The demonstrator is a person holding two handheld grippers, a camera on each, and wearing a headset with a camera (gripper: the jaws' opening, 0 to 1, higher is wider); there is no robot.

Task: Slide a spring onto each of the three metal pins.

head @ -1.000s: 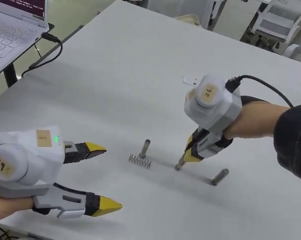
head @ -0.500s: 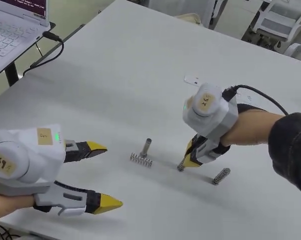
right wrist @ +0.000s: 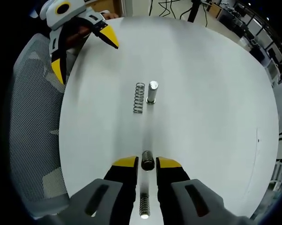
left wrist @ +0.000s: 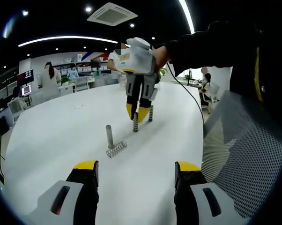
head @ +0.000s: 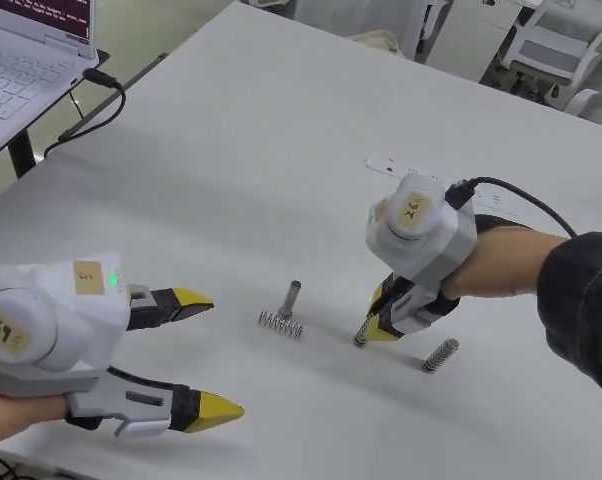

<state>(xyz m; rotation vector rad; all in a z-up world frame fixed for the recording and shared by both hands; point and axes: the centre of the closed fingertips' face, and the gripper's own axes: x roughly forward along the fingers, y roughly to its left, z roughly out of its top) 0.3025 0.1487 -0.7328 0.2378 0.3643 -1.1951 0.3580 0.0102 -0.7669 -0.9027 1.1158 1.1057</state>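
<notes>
Bright, even light; fisheye-warped edges

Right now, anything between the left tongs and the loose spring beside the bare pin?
Nothing visible: bare table from the open left tongs to the loose spring lying beside the upright pin. The right tongs are beyond them, at a second spring.

White table (head: pixel 281 120), open laptop (head: pixel 21 65) beside it, white chairs (head: pixel 556 45) behind, ceiling strip lights (left wrist: pixel 61 39)

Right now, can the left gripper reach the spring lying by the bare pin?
Probably yes. The left gripper has its jaws open, pointing toward the loose spring beside the bare pin, with bare table between. The right gripper holds another spring farther off.
</notes>
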